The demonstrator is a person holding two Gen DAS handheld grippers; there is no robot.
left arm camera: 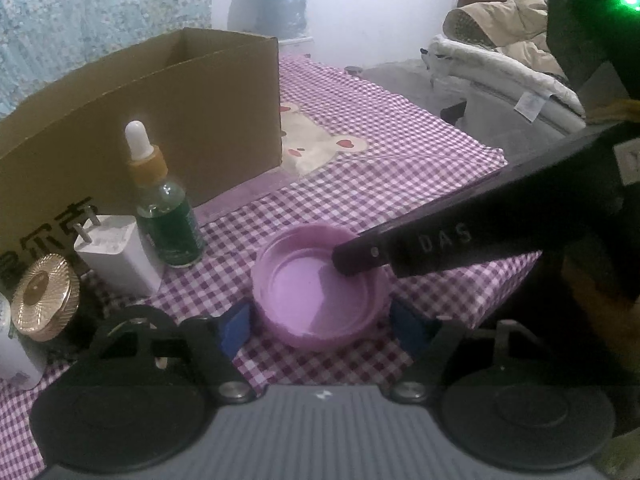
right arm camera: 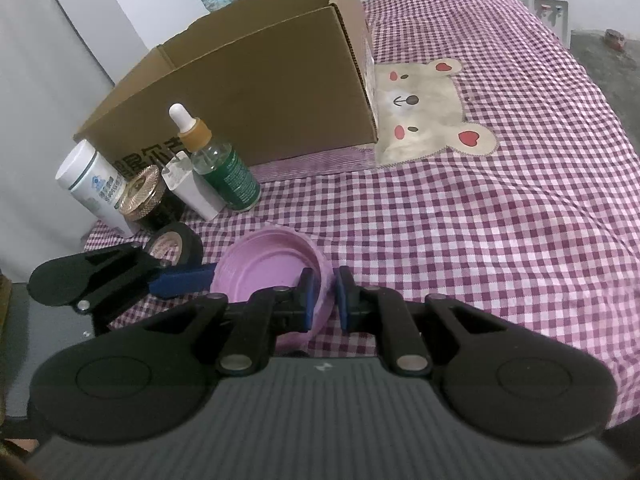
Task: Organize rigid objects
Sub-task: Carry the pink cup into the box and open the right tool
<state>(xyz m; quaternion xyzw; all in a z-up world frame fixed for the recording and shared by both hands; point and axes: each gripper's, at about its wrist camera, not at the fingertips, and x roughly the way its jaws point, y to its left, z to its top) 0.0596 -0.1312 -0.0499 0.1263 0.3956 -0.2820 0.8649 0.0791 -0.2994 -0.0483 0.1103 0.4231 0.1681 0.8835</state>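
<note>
A pink round lid lies open side up on the checked cloth. My left gripper is open, one blue pad on each side of the lid, not pressing it. In the right wrist view my right gripper straddles the near rim of the lid, one pad inside and one outside, with small gaps showing. One finger of the right gripper reaches into the lid in the left wrist view. The left gripper's blue pad sits at the lid's left edge.
An open cardboard box stands behind. In front of it are a green dropper bottle, a white charger, a gold-lidded jar, a white bottle and a black tape roll. The bear patch lies right.
</note>
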